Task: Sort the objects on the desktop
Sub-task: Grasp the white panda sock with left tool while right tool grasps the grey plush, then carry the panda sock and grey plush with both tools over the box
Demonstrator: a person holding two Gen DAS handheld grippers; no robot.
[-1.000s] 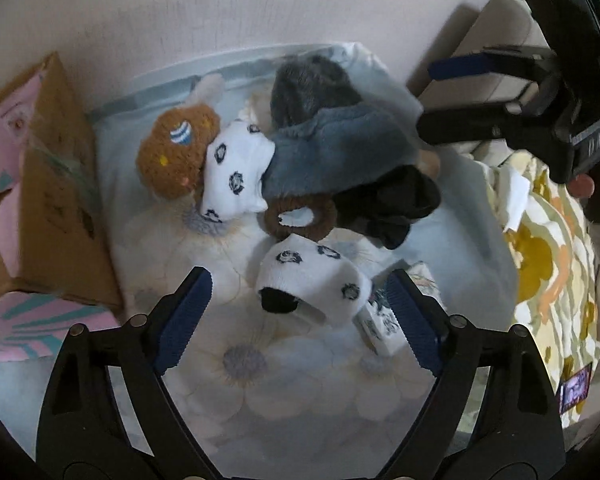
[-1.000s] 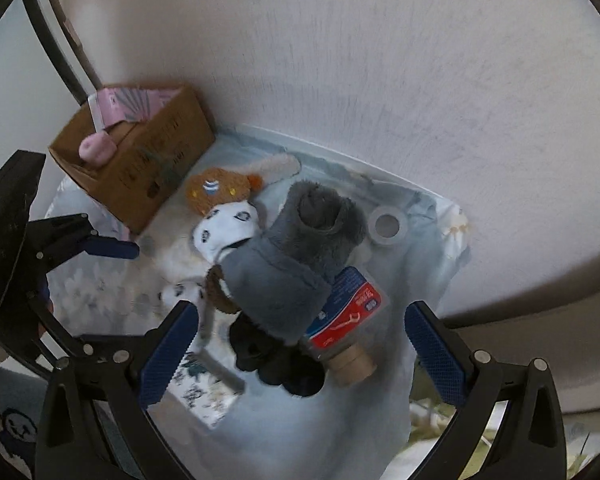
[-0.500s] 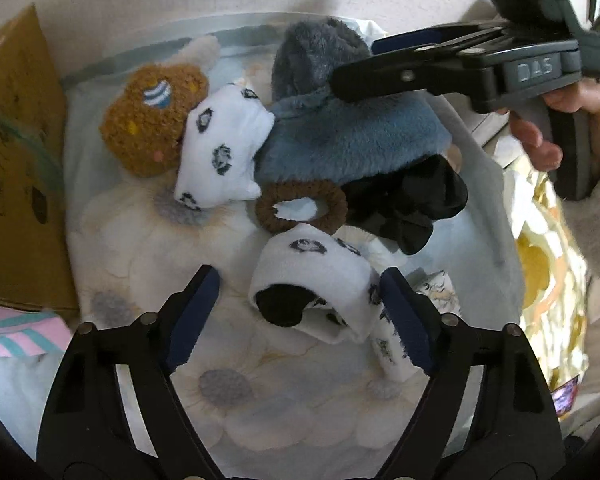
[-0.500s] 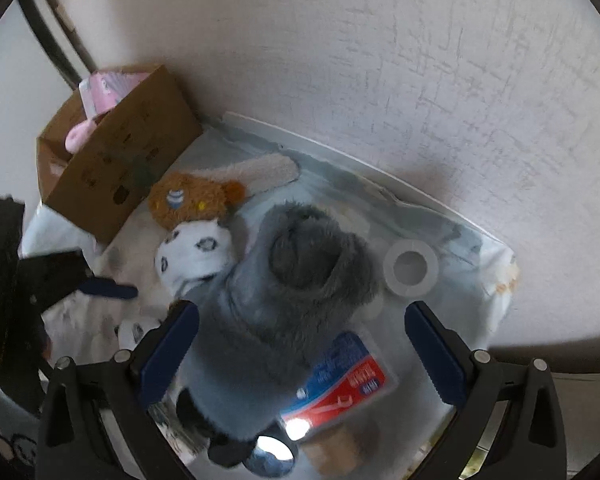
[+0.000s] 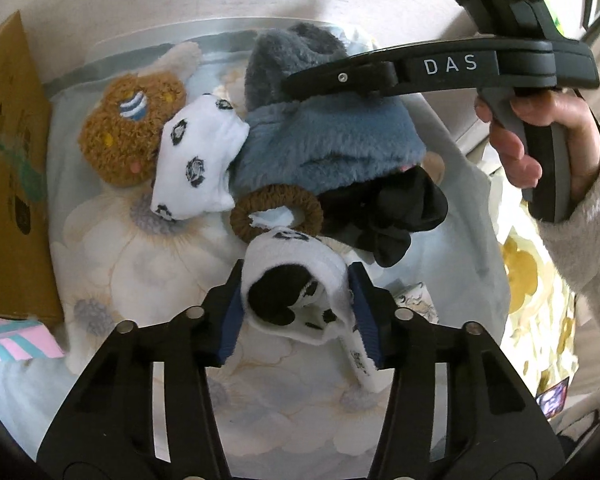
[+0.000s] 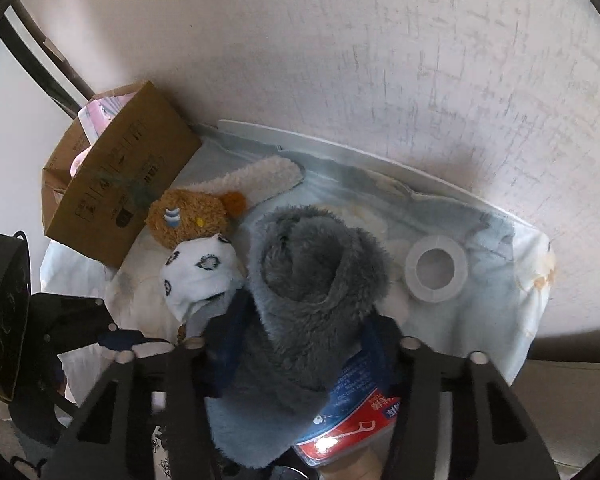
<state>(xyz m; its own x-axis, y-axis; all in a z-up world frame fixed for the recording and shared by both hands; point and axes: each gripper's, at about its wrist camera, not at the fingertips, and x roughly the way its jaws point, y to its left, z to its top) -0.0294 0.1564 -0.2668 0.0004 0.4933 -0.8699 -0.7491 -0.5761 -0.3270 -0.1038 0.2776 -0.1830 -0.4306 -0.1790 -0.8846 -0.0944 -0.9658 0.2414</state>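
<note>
My left gripper [image 5: 296, 304], at the lower centre of the left wrist view, is clenched on the white panda-print sock with a black opening [image 5: 296, 280]; both blue pads press its sides. Partly under that sock lies a small patterned white box [image 5: 364, 360]. Just beyond it sits a brown fuzzy hair ring [image 5: 276, 212], with a black crumpled sock [image 5: 392, 216] to its right. A second white panda-print sock [image 5: 196, 168] lies centre left, touching a brown fuzzy sock with a striped blue patch [image 5: 132, 132].

My right gripper [image 6: 300, 344], at the lower centre of the right wrist view, is closed on the grey-blue plush slipper [image 6: 308, 292]; its pads are pressed into the fur on both sides. The left wrist view shows this tool from the side, its upper right fingers [image 5: 340, 76] over the slipper and my right hand [image 5: 540, 136] on the handle.

Only the right wrist view shows the red-and-blue labelled plastic pack [image 6: 360, 412] under the slipper, the clear tape roll [image 6: 436, 268] at right, and the cream fuzzy sock [image 6: 260, 176] behind. The brown cardboard box [image 6: 116, 184] stands upper left on the pale blue floral cloth [image 6: 496, 300].
</note>
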